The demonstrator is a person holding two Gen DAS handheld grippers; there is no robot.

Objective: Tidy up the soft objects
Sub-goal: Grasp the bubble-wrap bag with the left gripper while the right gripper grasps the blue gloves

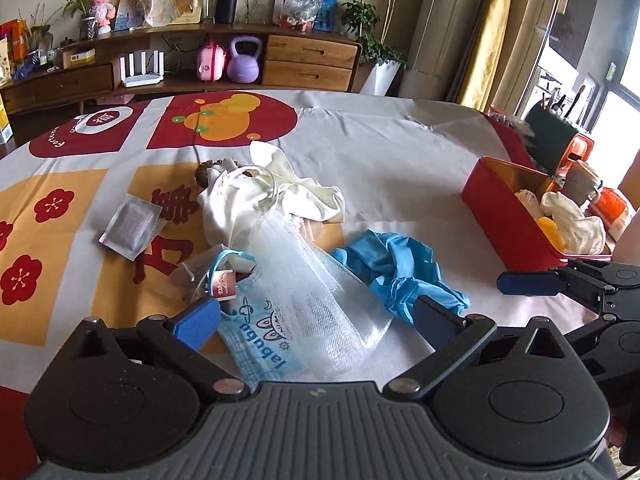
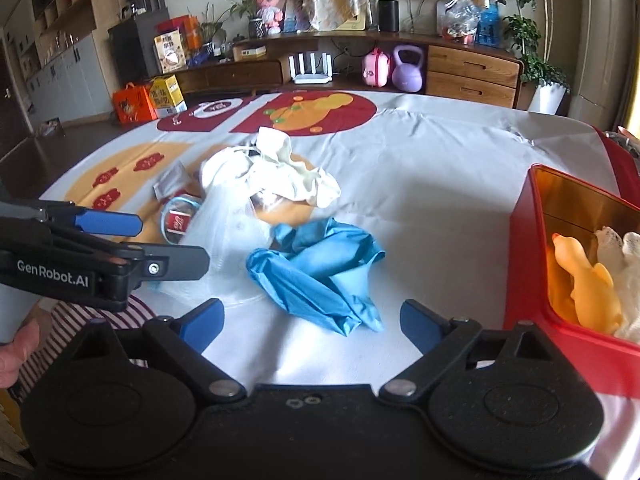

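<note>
- Our left gripper (image 1: 316, 320) has its jaws spread wide and empty; they straddle the near end of a white mesh bag (image 1: 320, 284) and a light blue printed face mask (image 1: 260, 336) on the worktop (image 1: 400, 168), with no pad pressing on either.
- Our right gripper (image 2: 312, 320) is also released, jaws apart and gripping nothing, just short of a crumpled blue cloth (image 2: 320, 268) that lies between and ahead of its fingers.
- Behind the mesh bag we see a cream cloth bundle (image 1: 272, 196), and to its left a small sealed packet (image 1: 130, 226) lying flat.
- A tea-bag tag (image 1: 222, 284) sits by the mask's ear loop.
- The red box (image 2: 520, 264) stands open at the right of the worktop, well apart from the pile; it holds a yellow rubber toy (image 2: 584, 284) and white lacy fabric (image 2: 624, 256).
- In the left wrist view the right gripper's fingers show at the right edge, just in front of the box.
- In the right wrist view a hand (image 2: 16, 356) and a striped sleeve (image 2: 80, 328) show at the lower left.
</note>
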